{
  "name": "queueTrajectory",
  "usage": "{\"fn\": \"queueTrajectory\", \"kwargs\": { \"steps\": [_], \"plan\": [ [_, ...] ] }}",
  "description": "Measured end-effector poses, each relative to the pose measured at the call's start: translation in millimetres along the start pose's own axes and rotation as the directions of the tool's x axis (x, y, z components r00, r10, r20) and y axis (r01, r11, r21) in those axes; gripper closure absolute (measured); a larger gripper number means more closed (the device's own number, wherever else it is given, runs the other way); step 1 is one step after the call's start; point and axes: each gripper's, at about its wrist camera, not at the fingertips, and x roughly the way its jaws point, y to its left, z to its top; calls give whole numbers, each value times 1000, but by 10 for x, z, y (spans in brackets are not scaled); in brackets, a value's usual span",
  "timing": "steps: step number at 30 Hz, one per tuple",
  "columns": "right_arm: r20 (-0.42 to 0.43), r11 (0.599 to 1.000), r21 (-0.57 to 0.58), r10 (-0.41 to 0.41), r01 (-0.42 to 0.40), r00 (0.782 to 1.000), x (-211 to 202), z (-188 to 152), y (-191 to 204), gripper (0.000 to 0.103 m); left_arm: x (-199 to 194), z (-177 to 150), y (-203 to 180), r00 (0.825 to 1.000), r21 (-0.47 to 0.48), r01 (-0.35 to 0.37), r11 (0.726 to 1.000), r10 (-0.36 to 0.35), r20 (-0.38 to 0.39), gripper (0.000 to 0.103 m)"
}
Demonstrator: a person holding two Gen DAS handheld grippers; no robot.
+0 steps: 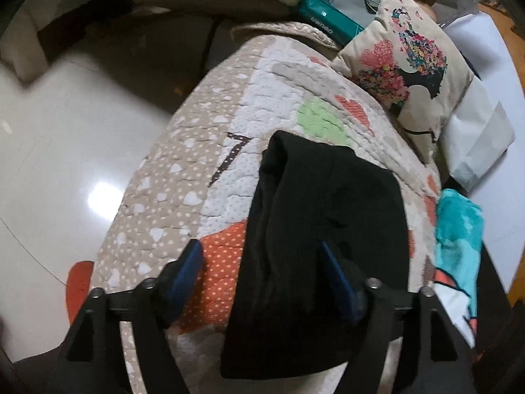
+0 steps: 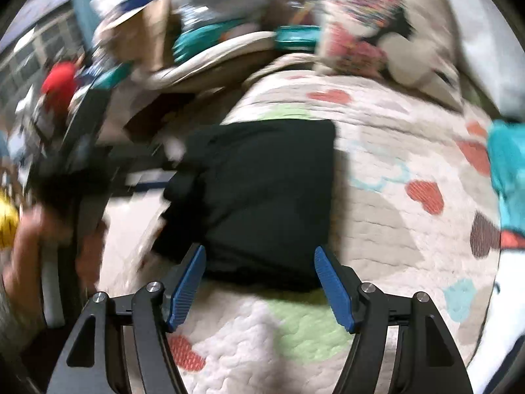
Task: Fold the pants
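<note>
The black pants (image 1: 328, 229) lie folded into a compact rectangle on the heart-patterned quilt (image 1: 183, 170). My left gripper (image 1: 262, 262) is open just above the near end of the pants, its blue fingers (image 1: 188, 262) spread wide, nothing between them. In the right wrist view the pants (image 2: 262, 190) lie ahead on the quilt (image 2: 393, 229). My right gripper (image 2: 259, 266) is open and empty at the near edge of the pants. This view is motion-blurred.
A printed cushion (image 1: 407, 65) and a white bag (image 1: 475, 138) sit at the far right of the quilt. A teal cloth (image 1: 459, 229) lies to the right. A shiny tiled floor (image 1: 65, 164) is at left. Clutter (image 2: 98, 65) stands beyond the bed.
</note>
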Motion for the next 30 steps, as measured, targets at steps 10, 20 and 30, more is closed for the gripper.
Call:
{"fn": "queueTrajectory", "kwargs": {
  "steps": [10,20,30],
  "plan": [
    [13,991,130,8,-10,1000,164,237,-278,29,278,-47,-55,988,-4,100,995,-100,-114,26],
    [-29,975,220,38,-31,999,465,361,-578,28,319,-58,-108,992,8,97,995,-96,-84,19],
    [-29,955,275,122,-110,992,703,494,-758,23,340,-62,-129,994,23,84,996,-82,-75,18]
  ]
}}
